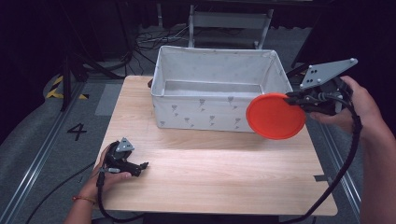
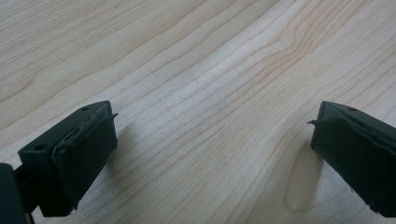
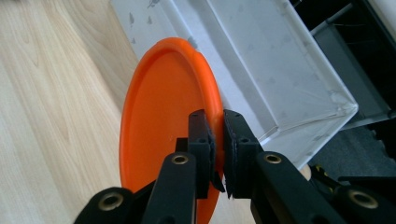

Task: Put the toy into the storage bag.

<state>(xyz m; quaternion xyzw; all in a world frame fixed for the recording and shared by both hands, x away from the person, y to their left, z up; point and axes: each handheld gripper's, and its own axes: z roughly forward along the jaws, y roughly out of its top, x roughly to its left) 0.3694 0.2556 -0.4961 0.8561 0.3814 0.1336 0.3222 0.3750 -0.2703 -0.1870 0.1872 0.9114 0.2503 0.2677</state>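
Observation:
An orange round plate [image 1: 275, 116] hangs in the air in front of the right end of a white fabric bin [image 1: 180, 109]. My right gripper [image 1: 293, 98] is shut on the plate's right rim, held by a hand at the right. In the right gripper view the plate [image 3: 163, 116] stands on edge, its rim pinched between the two black jaws of the right gripper [image 3: 218, 140], with the bin [image 3: 261, 65] beyond it. My left gripper [image 1: 142, 165] rests on the wooden table [image 1: 210, 177] at the front left. The left gripper [image 2: 210, 154] stands open over bare wood with nothing between its jaws.
The bin stands at the back middle of the table and looks bare inside. A black cable [image 1: 348, 158] trails from the right gripper past the table's right edge. Dark floor, rails and cables surround the table.

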